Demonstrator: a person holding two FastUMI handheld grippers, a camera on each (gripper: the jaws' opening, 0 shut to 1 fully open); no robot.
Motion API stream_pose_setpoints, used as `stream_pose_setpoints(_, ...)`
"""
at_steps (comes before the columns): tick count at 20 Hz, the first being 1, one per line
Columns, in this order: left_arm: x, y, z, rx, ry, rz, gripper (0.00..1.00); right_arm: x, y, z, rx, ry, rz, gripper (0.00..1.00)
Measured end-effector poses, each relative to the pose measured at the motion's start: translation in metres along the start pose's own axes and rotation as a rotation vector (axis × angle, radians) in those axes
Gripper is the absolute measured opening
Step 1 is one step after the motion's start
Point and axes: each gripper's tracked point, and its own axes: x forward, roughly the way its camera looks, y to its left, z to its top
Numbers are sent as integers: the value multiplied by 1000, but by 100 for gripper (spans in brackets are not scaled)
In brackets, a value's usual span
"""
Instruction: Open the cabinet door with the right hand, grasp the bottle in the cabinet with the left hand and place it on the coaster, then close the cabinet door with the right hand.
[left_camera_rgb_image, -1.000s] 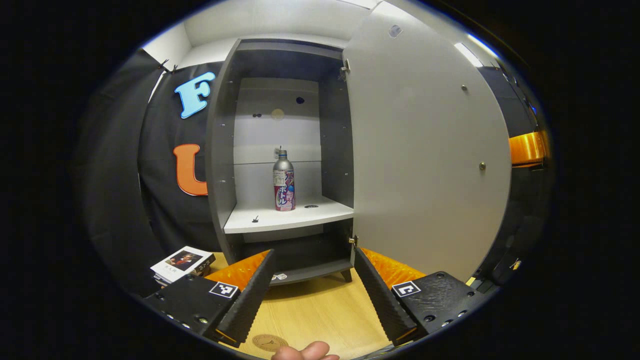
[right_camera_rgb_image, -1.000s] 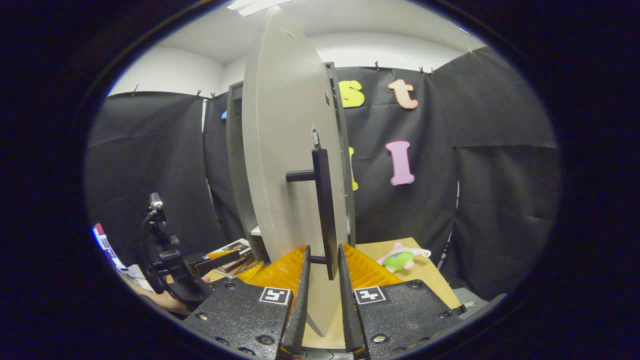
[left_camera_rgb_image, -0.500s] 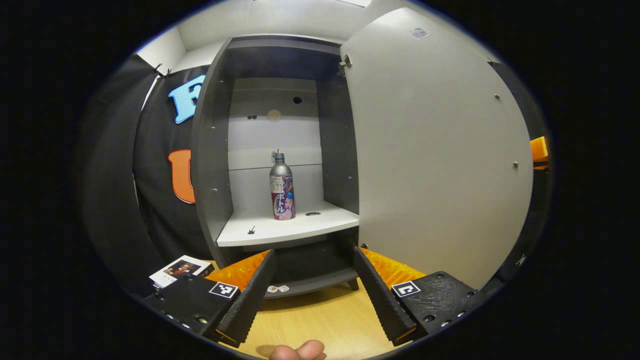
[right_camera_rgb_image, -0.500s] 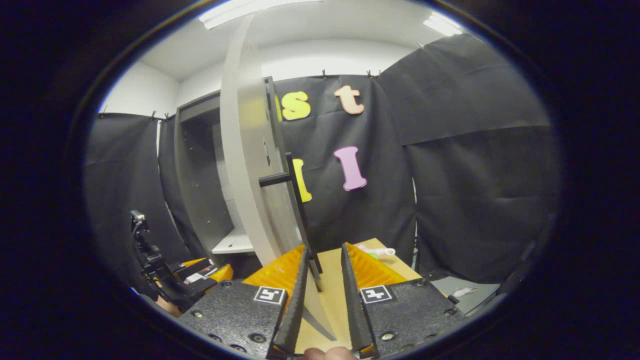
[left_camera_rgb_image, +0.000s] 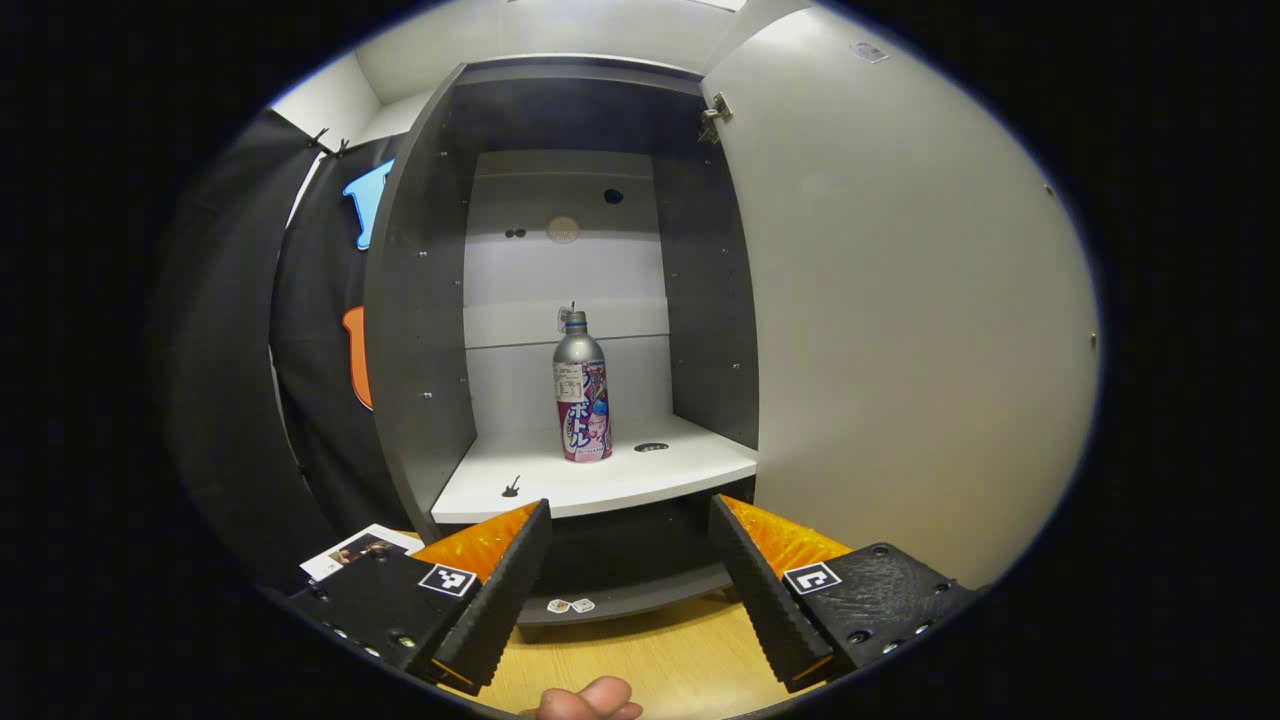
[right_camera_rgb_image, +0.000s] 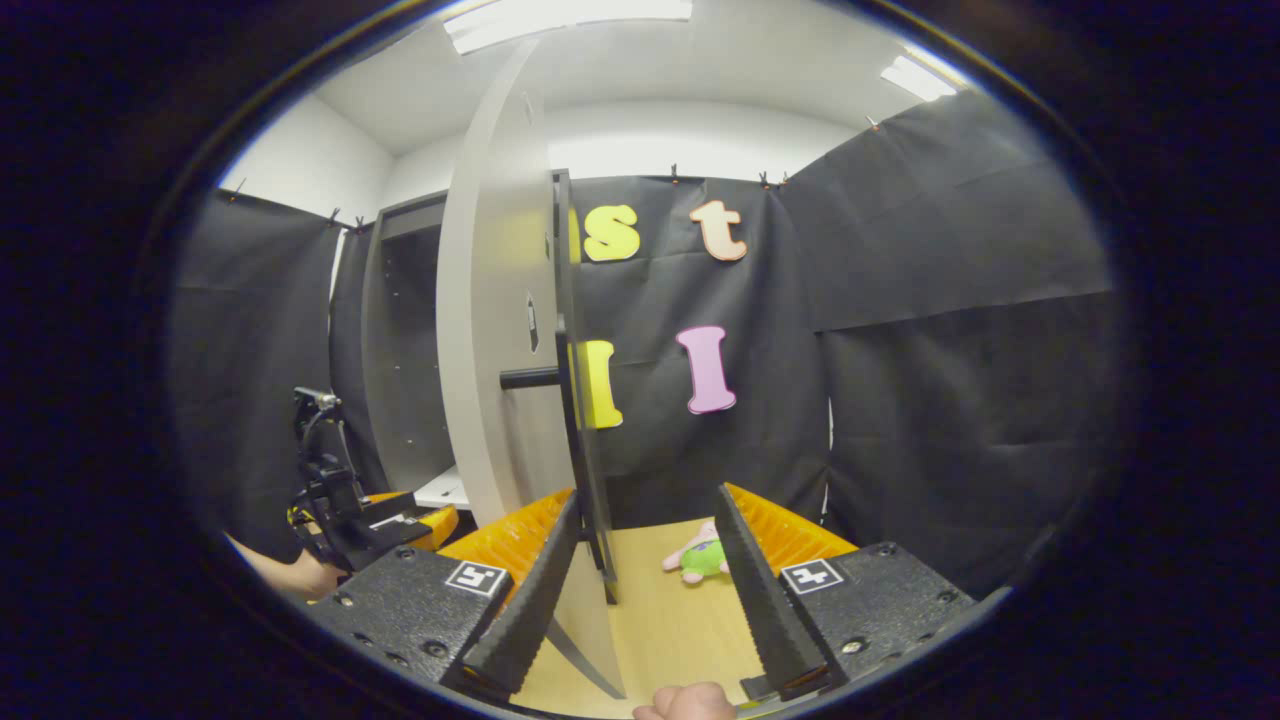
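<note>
In the left gripper view the cabinet (left_camera_rgb_image: 420, 330) stood with its door (left_camera_rgb_image: 900, 300) swung wide to the right, the pale inner face of the door taking up much of that side. The bottle (left_camera_rgb_image: 582, 390) stood upright on the white shelf (left_camera_rgb_image: 600, 478) inside, toward the back and roughly midway between the two side walls, with nothing touching it. The left gripper (left_camera_rgb_image: 630, 580) hung in front of and below the shelf edge, over the wooden bench (left_camera_rgb_image: 650, 665); its fingers were spread wide apart and held nothing. A booklet (left_camera_rgb_image: 355, 552) lay on the bench at the lower left, partly hidden behind the gripper body.

In the right gripper view the door (right_camera_rgb_image: 490, 380) was seen nearly edge-on, with its dark bar handle (right_camera_rgb_image: 580, 400) standing out on the outer face. The right gripper (right_camera_rgb_image: 645, 600) was parted wide and empty (the handle's lower end sat between the fingers, nearer the left one, and I could not tell whether it touched). A small plush toy (right_camera_rgb_image: 700, 555) lay on the bench beyond. The left gripper (right_camera_rgb_image: 400, 515) showed at the far left, near the cabinet's shelf.
</note>
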Motion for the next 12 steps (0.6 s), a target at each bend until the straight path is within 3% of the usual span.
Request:
stream_pose_setpoints(6, 54, 21, 14, 14, -14, 81, 96, 5, 0, -1, 35, 4, 41, 93)
stream_pose_setpoints(12, 118, 51, 28, -35, 3, 166, 97, 10, 0, -1, -28, 16, 51, 90)
